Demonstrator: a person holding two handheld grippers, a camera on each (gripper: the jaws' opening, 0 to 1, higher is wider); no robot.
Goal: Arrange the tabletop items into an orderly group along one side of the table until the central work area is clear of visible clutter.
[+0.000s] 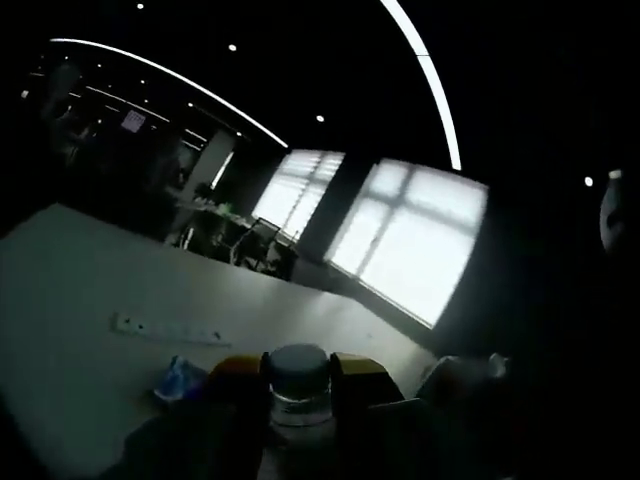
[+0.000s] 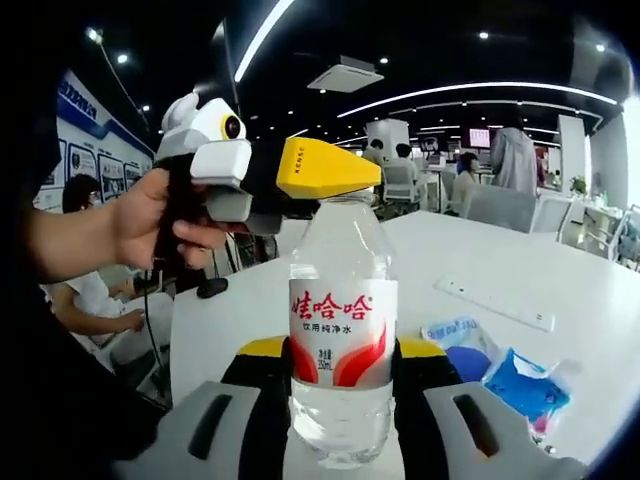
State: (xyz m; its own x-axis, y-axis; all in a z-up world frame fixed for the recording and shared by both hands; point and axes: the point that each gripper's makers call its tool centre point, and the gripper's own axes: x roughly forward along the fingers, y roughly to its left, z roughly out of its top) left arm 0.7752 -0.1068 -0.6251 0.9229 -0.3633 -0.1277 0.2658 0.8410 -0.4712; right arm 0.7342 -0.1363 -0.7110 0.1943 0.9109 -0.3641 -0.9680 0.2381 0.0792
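Here the right gripper (image 2: pixel 342 400) clamps the water bottle (image 2: pixel 343 330) body while the left gripper (image 2: pixel 325 190) clamps its cap (image 1: pixel 299 367)

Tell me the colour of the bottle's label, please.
White with red, on the bottle; the right gripper view shows it best.

The white tabletop (image 2: pixel 600 300) carries a long white power strip (image 2: pixel 494 301) lying flat toward its far part; nearer, blue plastic packets (image 2: pixel 525 385) lie crumpled beside a clear wrapper with blue print (image 2: pixel 452 331); in the left gripper view the strip (image 1: pixel 165 329) lies beyond a blue packet (image 1: pixel 181 379).
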